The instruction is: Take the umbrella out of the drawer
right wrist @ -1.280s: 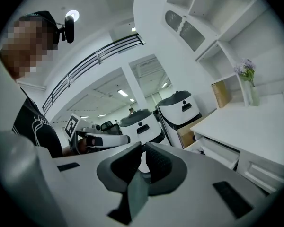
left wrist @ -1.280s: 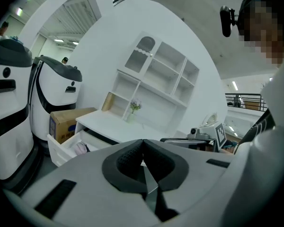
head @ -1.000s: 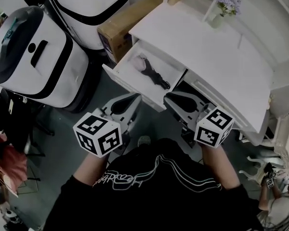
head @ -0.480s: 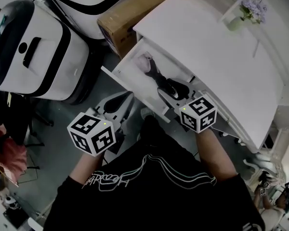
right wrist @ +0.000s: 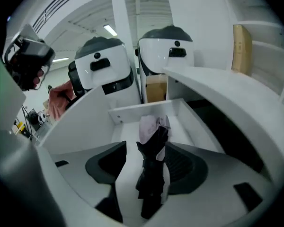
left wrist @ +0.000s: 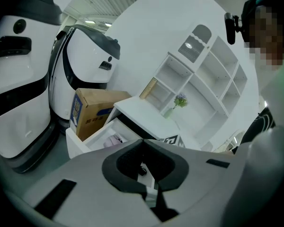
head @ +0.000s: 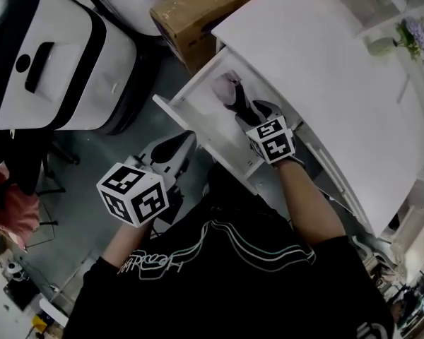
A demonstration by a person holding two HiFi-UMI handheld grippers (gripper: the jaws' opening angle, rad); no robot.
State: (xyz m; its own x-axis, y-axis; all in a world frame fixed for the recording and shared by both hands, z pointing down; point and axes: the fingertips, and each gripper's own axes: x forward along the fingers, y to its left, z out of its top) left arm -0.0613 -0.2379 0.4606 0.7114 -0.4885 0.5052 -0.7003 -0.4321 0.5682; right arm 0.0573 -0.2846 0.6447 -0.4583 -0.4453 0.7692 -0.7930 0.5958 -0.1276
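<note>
**Step in hand: approach to grasp**

The right tool was in the open drawer. Its jaws were opening, astride the folded umbrella on the drawer floor but not gripping it. The left tool was pressed together, empty. The next move probably calls for closing on the umbrella, then lifting.

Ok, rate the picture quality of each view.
Head view: dim and flat, with the white desk brightest. Left gripper view: strong fisheye bend, dark corners. Right gripper view: fisheye curves the drawer, and the dark umbrella shows little detail.
</note>
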